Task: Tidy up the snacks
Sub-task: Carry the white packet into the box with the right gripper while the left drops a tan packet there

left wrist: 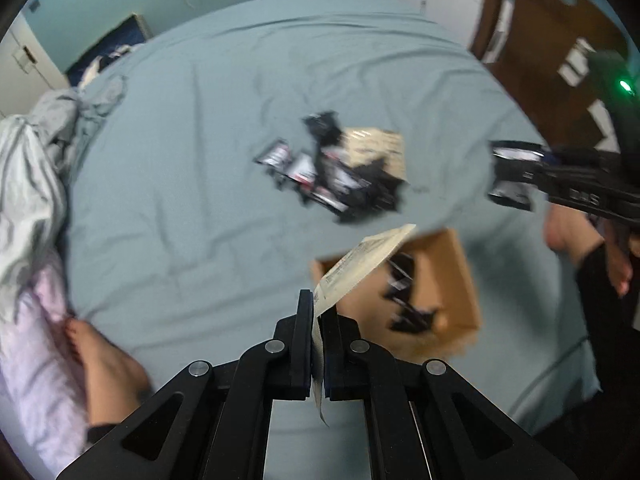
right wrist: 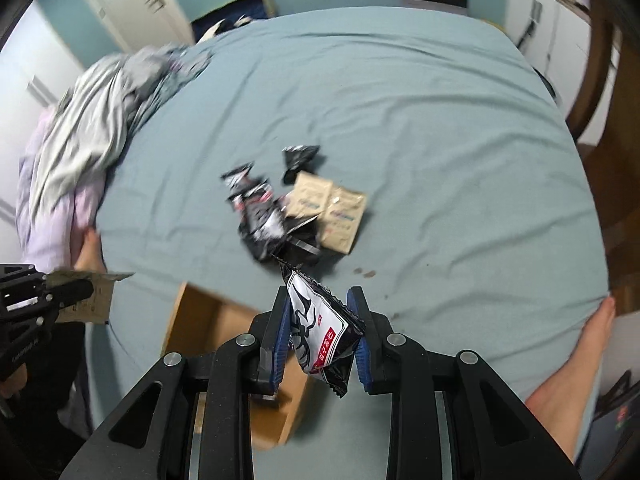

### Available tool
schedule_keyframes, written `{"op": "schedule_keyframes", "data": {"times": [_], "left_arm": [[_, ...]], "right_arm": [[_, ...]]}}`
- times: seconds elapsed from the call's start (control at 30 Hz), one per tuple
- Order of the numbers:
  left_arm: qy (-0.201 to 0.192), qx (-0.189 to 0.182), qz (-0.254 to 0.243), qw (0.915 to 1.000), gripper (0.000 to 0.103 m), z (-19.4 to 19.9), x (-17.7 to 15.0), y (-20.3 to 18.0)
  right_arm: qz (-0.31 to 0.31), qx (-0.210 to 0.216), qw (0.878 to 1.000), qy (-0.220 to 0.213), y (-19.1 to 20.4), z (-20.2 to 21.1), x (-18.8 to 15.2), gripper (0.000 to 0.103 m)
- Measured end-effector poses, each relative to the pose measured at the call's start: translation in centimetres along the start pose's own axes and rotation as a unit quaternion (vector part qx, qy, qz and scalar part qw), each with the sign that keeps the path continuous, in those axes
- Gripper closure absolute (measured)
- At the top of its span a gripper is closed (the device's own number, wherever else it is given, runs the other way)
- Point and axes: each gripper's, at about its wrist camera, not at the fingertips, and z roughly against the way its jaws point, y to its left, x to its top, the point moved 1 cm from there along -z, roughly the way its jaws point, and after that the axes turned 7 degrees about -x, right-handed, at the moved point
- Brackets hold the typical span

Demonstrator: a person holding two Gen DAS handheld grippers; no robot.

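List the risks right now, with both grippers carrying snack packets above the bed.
1. The left gripper pinches the tan sachet only by one edge; most of it hangs free, so it may slip or flap loose.
2. The right gripper holds the puffy black packet at a slant; it could twist out.
3. The cardboard box rests on soft bedsheet, so a drop may miss or tip it.

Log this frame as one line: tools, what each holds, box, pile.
left tool: shut on beige packet | right tool: shut on black packet | cardboard box: some black packets inside | loose pile: on bed
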Motion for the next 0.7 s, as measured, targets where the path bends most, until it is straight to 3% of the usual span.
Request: {"op": "schedule_keyframes", "data": {"times": [0.13,0.3,0.33,0.37,0.43,0.5,0.7], "left_arm": [[0.007,-0.022,-0.01,0.9997,0.1,-0.9,-0.9,-0.4],[0.034,-0.041,0.025,0.9983,0.093,-2.5,-0.1,0.1],[0.029,-0.04,0.026,0.9984,0.08,-2.4,0.0,0.1],[0.02,-0.038,0.026,0.9987,0.059,-2.2,0.1,0.2],[-0.007,-0.024,0.029,0.9993,0.032,-1.6,0.4,0.6],[-0.027,-0.006,0.036,0.9989,0.031,-1.1,0.6,1.1],[-0.014,0.013,0.065,0.9977,0.031,-1.6,0.6,3.1]], "right_arm": [[0.005,0.005,1.0,0.01,0.7,1.3,-0.6,0.077],[-0.036,0.026,0.999,0.004,0.8,3.2,-0.2,0.077],[-0.043,0.033,0.999,0.003,1.1,3.5,-0.2,0.077],[-0.047,0.041,0.998,0.0,1.5,3.8,-0.2,0.077],[-0.047,0.048,0.998,-0.001,2.3,4.0,-0.2,0.077],[-0.039,0.054,0.998,0.003,3.1,3.9,-0.5,0.077],[-0.007,0.03,0.998,0.054,5.2,0.8,-1.1,0.077]]}}
